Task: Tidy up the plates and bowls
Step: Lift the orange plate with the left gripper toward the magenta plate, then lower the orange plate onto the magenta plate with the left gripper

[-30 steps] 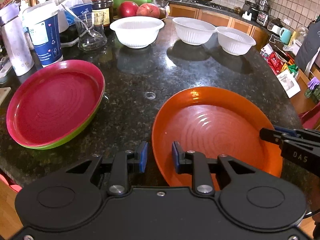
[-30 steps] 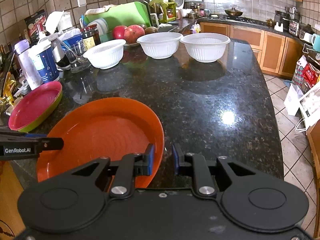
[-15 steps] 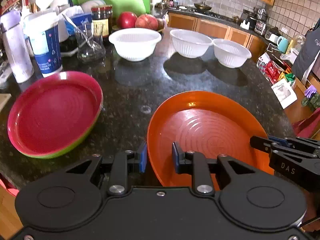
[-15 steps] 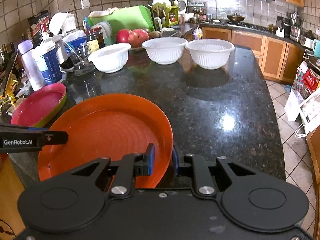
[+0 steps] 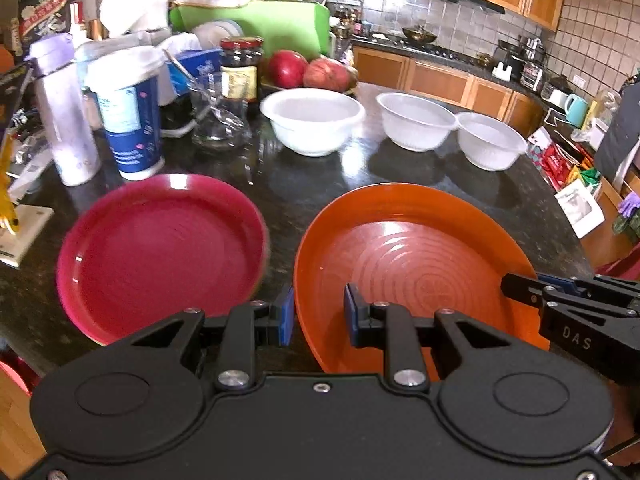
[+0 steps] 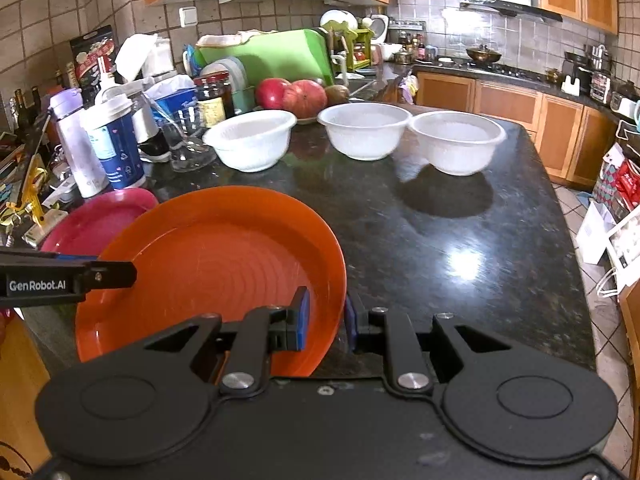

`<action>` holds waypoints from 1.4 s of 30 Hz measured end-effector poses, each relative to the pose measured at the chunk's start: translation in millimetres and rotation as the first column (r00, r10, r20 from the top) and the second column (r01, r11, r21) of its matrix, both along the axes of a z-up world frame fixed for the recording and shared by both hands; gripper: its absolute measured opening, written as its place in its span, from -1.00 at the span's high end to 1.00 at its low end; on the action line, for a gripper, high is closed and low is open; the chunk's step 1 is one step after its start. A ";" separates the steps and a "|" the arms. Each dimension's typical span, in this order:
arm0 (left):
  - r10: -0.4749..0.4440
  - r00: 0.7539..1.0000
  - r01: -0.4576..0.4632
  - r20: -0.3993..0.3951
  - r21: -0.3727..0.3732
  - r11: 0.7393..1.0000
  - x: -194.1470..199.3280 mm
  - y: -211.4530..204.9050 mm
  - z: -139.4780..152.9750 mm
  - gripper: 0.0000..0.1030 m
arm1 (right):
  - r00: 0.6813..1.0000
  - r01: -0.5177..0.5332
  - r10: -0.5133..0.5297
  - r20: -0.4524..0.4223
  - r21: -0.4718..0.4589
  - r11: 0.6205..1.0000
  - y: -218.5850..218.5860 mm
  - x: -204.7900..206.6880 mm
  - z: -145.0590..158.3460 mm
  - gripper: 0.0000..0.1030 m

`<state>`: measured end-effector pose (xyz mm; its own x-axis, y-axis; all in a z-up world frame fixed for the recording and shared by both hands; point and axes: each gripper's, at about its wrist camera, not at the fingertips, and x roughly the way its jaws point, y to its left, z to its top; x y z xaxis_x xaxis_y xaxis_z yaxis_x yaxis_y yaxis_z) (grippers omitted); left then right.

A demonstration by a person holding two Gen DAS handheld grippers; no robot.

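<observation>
Left claw (image 5: 319,316) and right claw (image 6: 324,320) each pinch opposite rims of the orange plate (image 5: 404,256) above the tabletop (image 6: 440,240); uneven pull could slip it onto the red plate (image 5: 160,248).

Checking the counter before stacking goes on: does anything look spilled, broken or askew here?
Nothing spilled or broken. The orange plate sits tilted, gripped at opposite rims by the left gripper and right gripper. The pink plate lies flat, and the three white bowls stand upright.
</observation>
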<state>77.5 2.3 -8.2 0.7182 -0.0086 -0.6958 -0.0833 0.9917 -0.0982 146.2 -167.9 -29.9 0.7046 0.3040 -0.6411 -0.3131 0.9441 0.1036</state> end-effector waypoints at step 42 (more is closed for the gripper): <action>-0.087 0.996 0.088 -0.021 0.052 0.995 13.7 179.5 -3.3 0.35 | 1.000 0.004 -0.005 -0.022 -0.039 0.999 204.1 28.4 2.9 0.60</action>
